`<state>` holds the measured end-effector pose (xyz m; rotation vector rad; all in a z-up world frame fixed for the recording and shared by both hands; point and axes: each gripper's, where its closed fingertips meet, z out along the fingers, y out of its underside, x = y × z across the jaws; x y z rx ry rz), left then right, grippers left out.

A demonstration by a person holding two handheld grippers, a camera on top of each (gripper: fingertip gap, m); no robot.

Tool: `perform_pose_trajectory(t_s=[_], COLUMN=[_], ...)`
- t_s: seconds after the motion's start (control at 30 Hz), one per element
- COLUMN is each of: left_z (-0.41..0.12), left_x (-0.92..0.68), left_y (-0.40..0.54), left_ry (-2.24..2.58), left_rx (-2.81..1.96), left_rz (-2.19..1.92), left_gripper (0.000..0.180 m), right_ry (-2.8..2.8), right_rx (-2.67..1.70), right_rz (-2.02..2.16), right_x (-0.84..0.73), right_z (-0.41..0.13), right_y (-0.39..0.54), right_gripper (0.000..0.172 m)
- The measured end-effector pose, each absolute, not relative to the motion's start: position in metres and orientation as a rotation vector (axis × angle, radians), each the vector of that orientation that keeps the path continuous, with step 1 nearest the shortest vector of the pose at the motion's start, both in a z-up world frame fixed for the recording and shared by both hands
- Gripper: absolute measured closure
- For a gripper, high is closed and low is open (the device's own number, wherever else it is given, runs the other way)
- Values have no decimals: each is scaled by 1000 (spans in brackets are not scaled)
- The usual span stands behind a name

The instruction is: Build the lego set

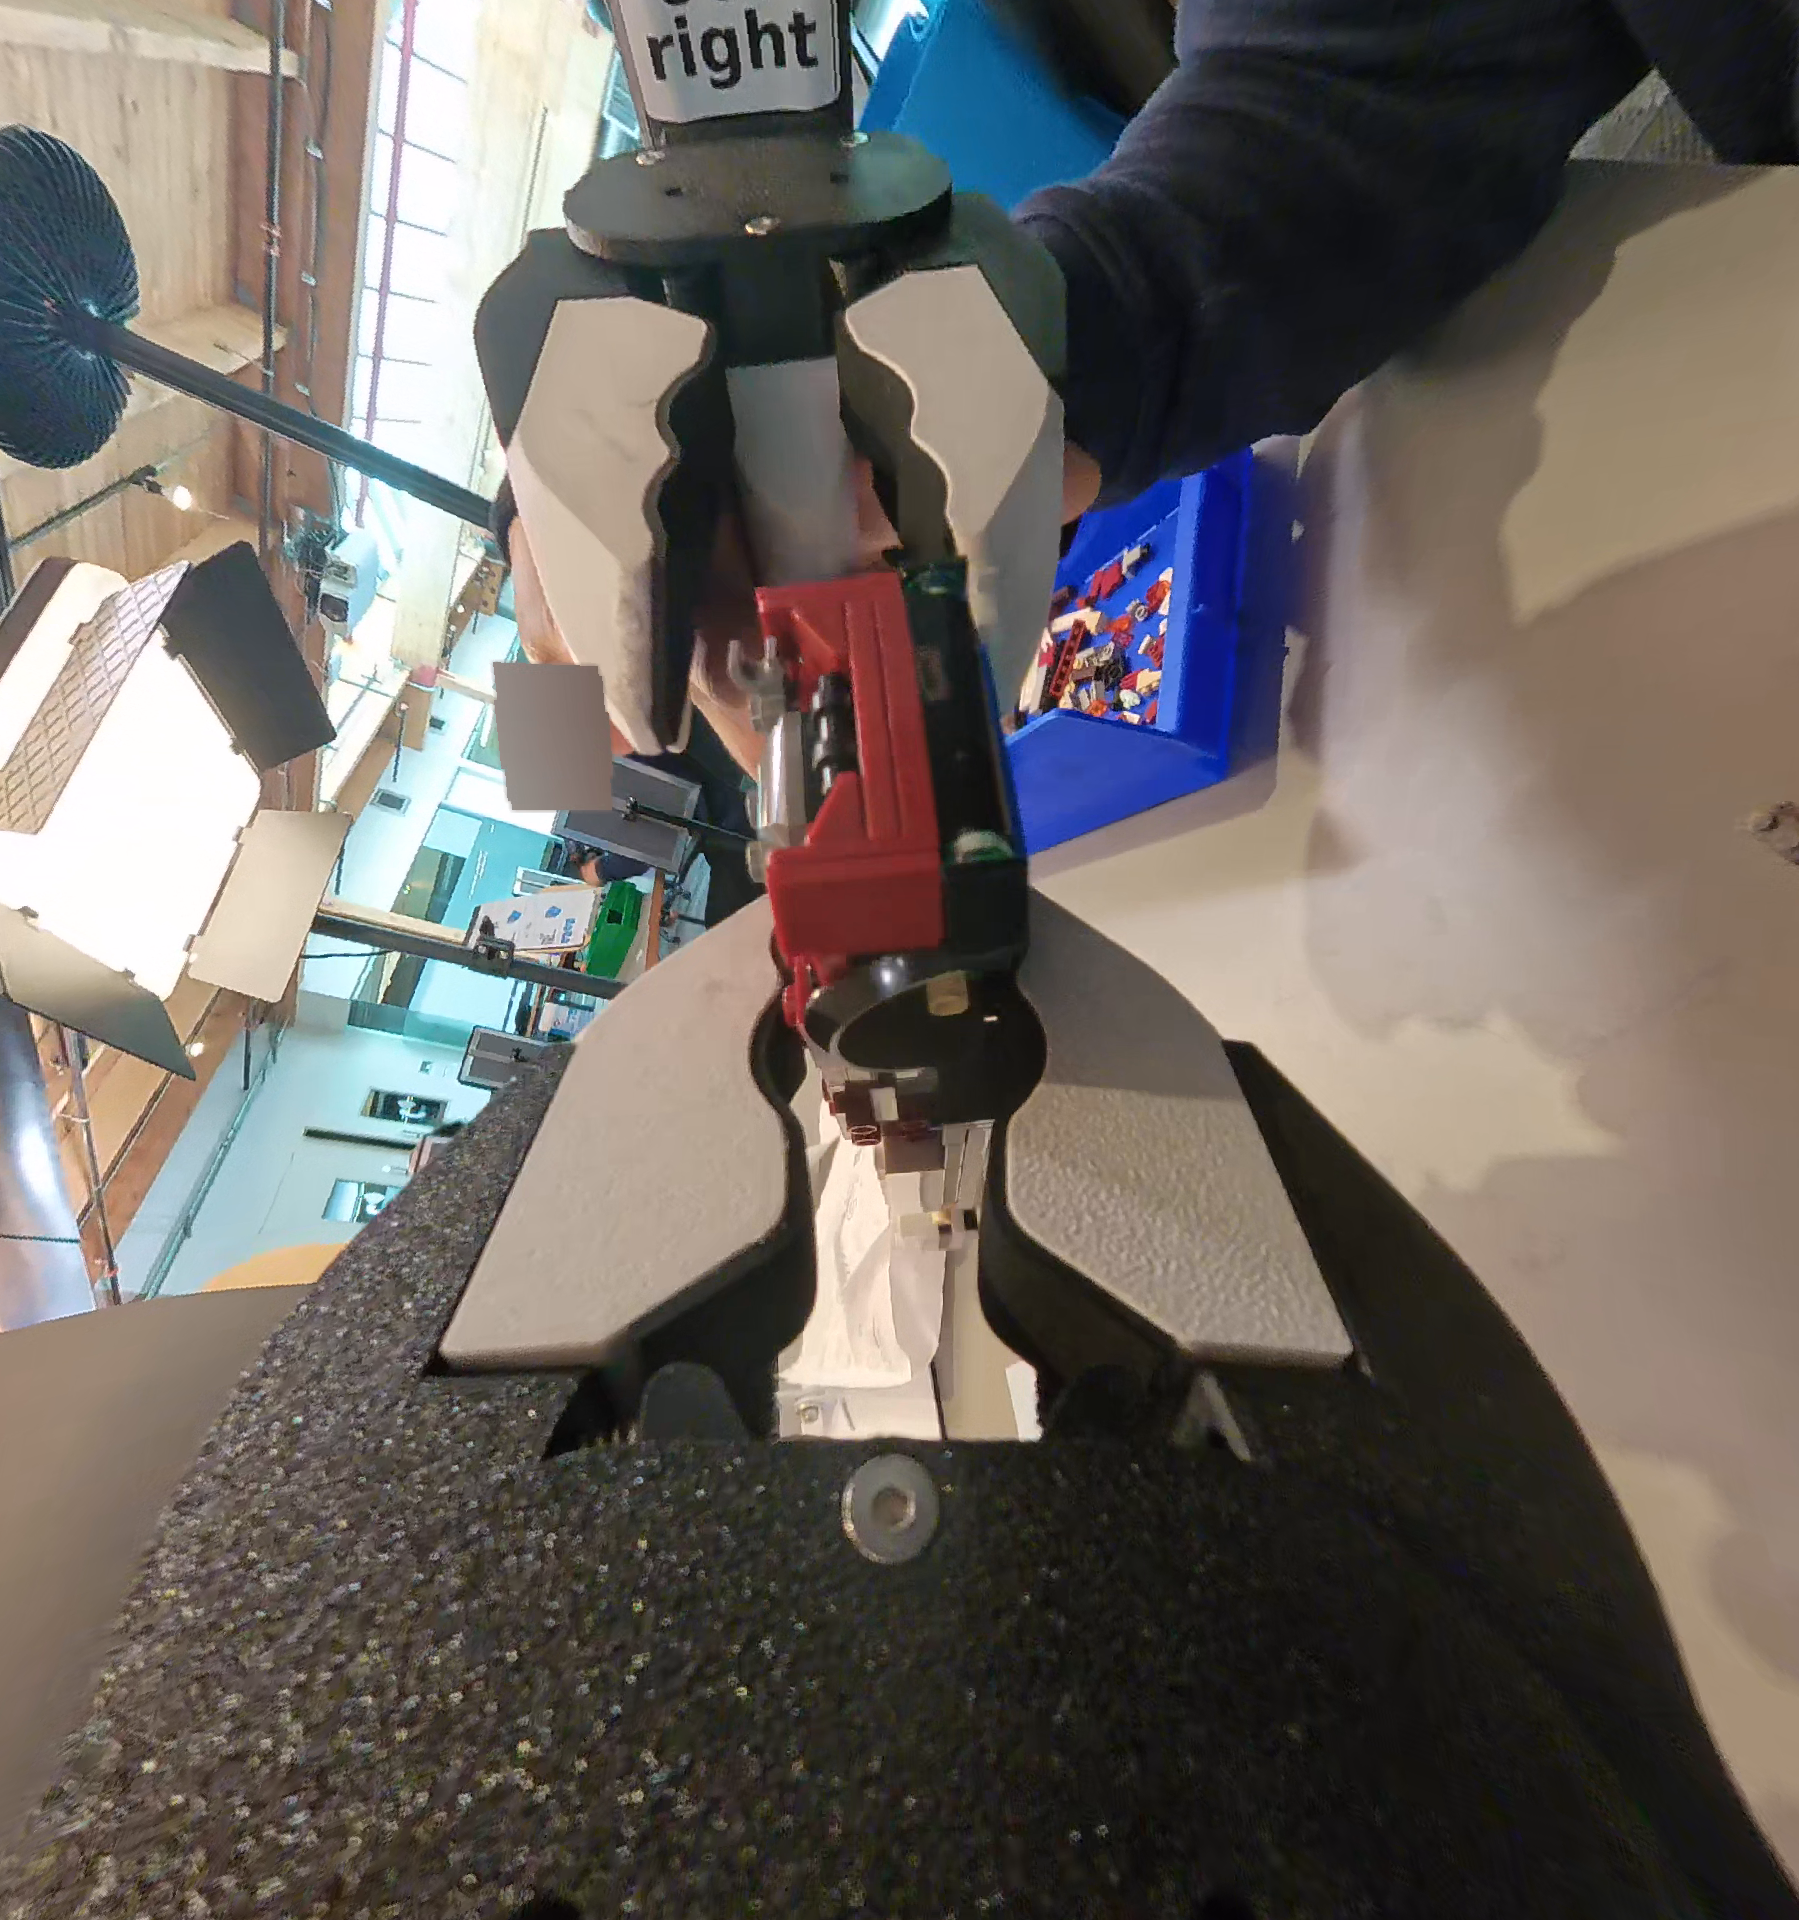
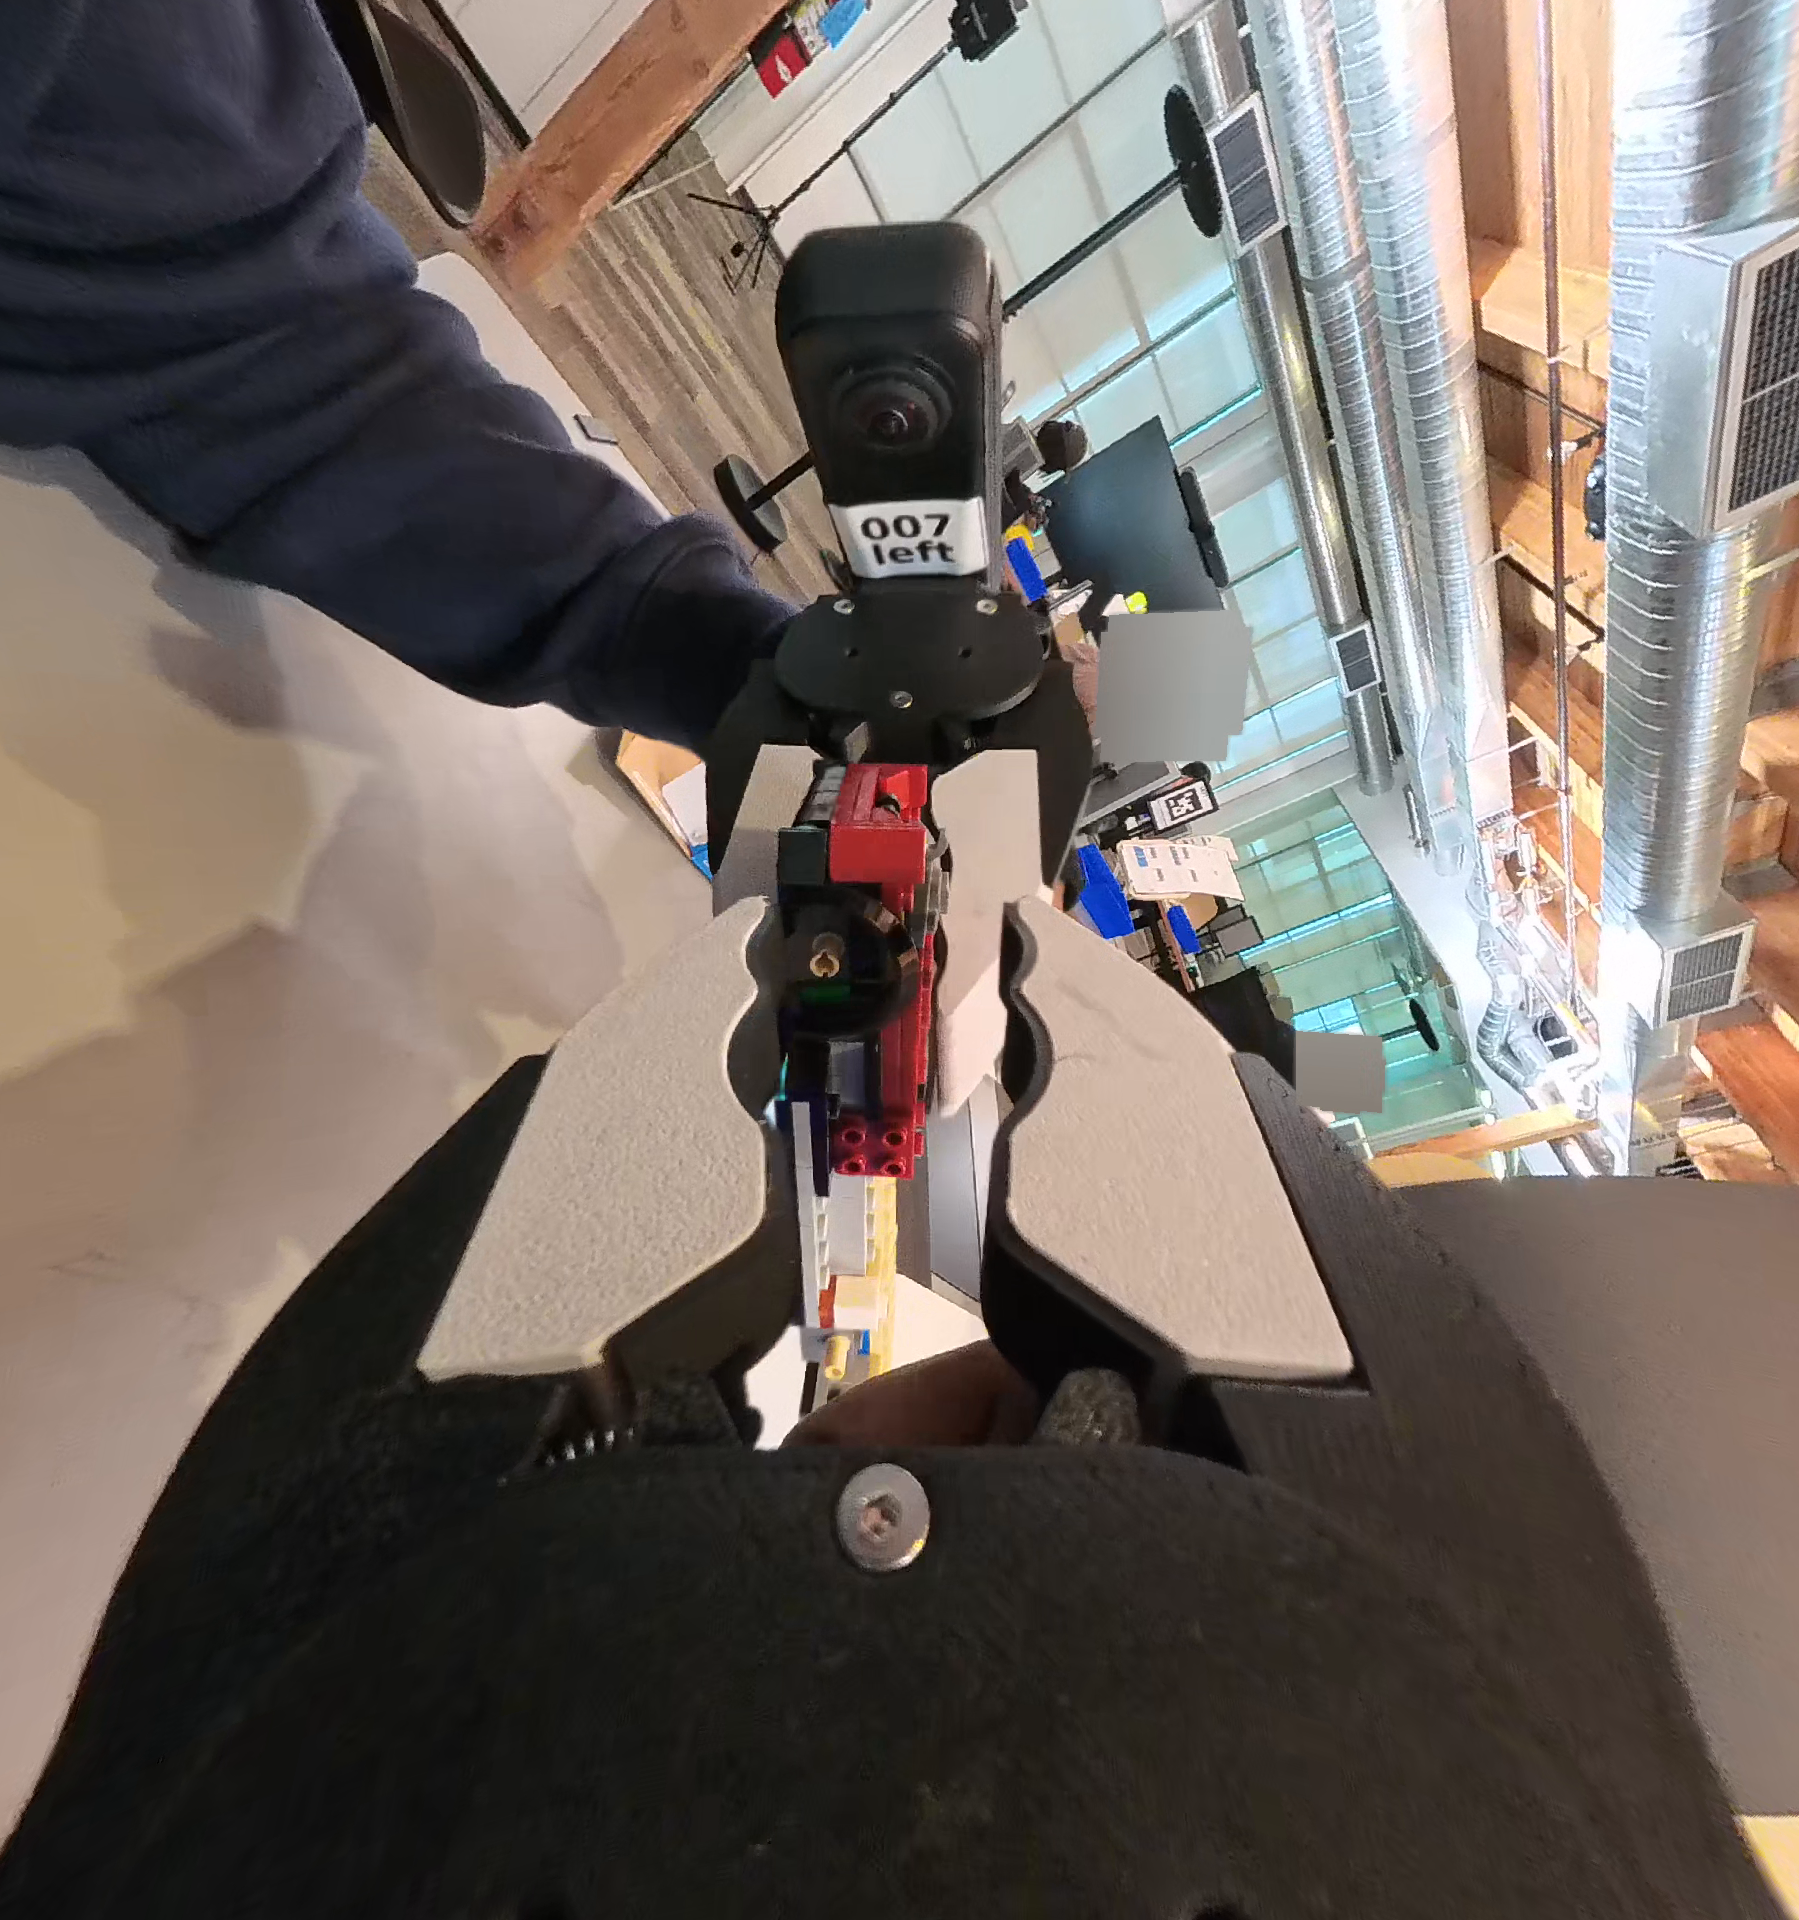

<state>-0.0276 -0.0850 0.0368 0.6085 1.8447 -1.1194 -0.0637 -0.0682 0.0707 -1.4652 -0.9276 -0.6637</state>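
A red and black brick model point(image 1: 879, 821) hung above the worktop point(image 1: 1497, 831), beside the blue bin point(image 1: 1134, 748). The left gripper point(image 1: 900, 1029) pinched one end; the right gripper point(image 2: 884, 966) stood spread around the other, apparently freeing it.

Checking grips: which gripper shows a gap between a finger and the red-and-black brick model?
The right gripper: one finger stands clear of the brick model. The left gripper has both fingers against it.
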Motion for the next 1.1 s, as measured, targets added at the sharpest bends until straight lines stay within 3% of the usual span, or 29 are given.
perform_pose_trajectory(t_s=[0.33,0.77,1.1], left_z=[53,74,59], left_x=[-32,-42,-44], left_y=[-81,-69,-78], left_ry=[1759,1674,1762], left_rx=[592,580,630], left_rz=[-1256,-1414,-1365], left_gripper=[147,147,147], right_ry=[-919,-843,-881], right_rx=[-1485,-1423,-1425], right_rz=[-686,-717,-675], right_x=[-64,-66,-77], right_z=[69,86,80], right_y=[-64,-63,-60], right_gripper=[122,124,125])
